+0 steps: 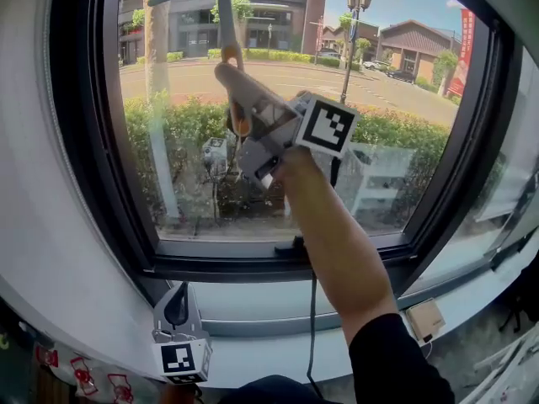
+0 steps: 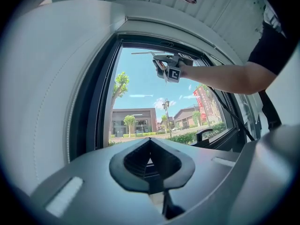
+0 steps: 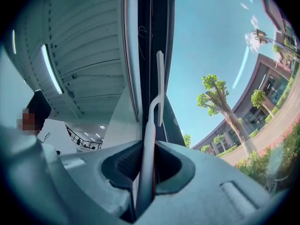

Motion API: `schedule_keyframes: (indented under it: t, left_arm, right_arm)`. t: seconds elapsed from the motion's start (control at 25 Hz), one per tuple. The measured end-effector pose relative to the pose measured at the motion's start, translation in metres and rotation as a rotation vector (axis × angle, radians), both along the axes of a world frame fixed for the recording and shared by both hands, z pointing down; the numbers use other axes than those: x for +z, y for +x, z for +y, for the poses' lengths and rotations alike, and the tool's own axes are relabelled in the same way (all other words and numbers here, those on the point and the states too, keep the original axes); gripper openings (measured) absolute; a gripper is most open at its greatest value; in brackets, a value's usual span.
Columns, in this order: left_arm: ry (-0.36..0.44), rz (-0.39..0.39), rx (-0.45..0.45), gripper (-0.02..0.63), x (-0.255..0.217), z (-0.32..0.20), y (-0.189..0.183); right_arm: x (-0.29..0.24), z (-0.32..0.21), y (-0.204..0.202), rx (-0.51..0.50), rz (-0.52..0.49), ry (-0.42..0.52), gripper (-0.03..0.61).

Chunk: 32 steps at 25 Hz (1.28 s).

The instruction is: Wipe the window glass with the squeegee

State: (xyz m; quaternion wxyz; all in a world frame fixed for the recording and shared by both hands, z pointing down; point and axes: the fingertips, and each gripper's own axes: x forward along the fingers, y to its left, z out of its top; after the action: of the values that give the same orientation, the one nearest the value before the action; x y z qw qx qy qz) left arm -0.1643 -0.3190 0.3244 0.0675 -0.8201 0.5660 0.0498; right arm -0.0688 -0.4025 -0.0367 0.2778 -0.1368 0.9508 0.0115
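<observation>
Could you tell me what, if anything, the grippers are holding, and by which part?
The right gripper holds the squeegee by its handle; the left gripper is shut on nothing.

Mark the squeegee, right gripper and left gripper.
squeegee (image 1: 226, 19): head view, stem below the blade.
right gripper (image 3: 149, 165): right gripper view, between its fingers.
left gripper (image 1: 178, 297): head view, dark fingers.

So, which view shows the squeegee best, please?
The head view: the squeegee shows blade and handle broadside. The left gripper view shows it small and far; the right gripper view shows it edge-on.
</observation>
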Motion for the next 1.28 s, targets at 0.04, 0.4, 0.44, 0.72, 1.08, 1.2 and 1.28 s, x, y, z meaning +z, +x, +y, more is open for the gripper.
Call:
schedule_keyframes:
  t: [0.04,0.4,0.44,0.72,1.08,1.2,1.28]
  left_arm:
    - [0.010,0.000,0.000,0.017,-0.004,0.001,0.002]
    - [0.024,-0.006,0.006,0.017,-0.011,0.000,0.021]
    - [0.022,-0.007,0.006,0.017,-0.010,-0.001,0.023]
    - [0.010,-0.025,0.052,0.017,0.002,-0.005,0.046]
    - [-0.027,-0.032,0.104,0.017,0.018,-0.010,0.077]
    - [-0.042,-0.035,0.128,0.017,0.024,-0.011,0.089]
    - [-0.054,-0.043,0.141,0.017,0.028,-0.010,0.096]
  right_arm:
    - [-0.015,-0.004,0.009,0.009,-0.015,-0.004,0.043]
    - [-0.073,-0.010,0.049,-0.020,-0.092,0.002,0.043]
    - [-0.070,-0.010,0.050,-0.029,-0.094,0.003,0.043]
    - [-0.011,-0.002,0.056,-0.077,-0.116,-0.039,0.043]
    - [0.100,0.014,0.100,-0.046,-0.191,-0.137,0.043]
    - [0.135,0.021,0.112,-0.035,-0.199,-0.170,0.043]
    - [0.151,0.025,0.115,-0.034,-0.199,-0.187,0.043]
